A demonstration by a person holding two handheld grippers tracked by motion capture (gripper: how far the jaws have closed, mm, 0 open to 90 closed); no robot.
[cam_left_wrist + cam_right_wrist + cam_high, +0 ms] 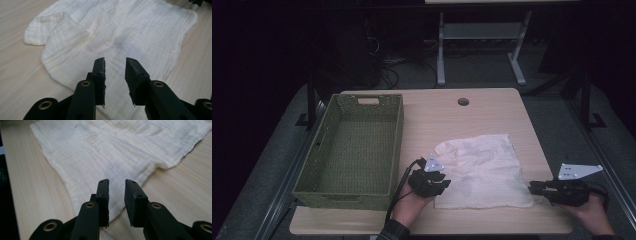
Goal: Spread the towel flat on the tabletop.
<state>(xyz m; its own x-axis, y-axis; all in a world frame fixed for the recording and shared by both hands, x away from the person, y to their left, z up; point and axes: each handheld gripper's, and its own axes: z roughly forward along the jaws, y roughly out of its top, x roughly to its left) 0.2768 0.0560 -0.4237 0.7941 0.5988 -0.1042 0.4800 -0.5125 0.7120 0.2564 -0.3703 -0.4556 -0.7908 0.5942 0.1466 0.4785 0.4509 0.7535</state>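
A cream cloth [479, 170] lies spread on the right half of the light wooden table [492, 107], rumpled along its far-left corner, where a fold turns over on itself, and flatter toward its near edge. The left gripper [443, 184] sits at the cloth's near-left corner, held by a hand [409, 205] that comes in from the near edge of the table. In the left gripper view its two black jaws stand a little apart above the cloth [120, 32], with a clear gap between them and no fabric pinched. The right gripper [534, 187] lies level at the cloth's near-right corner, pointing left toward it, with the grey plate on top catching the light. In the right gripper view its jaws are likewise parted over the corner of the cloth [112, 152], the pads not pressing on anything. A green woven basket [392, 150] stands on the left side of the table, just beside the left gripper and near the cloth's left edge.
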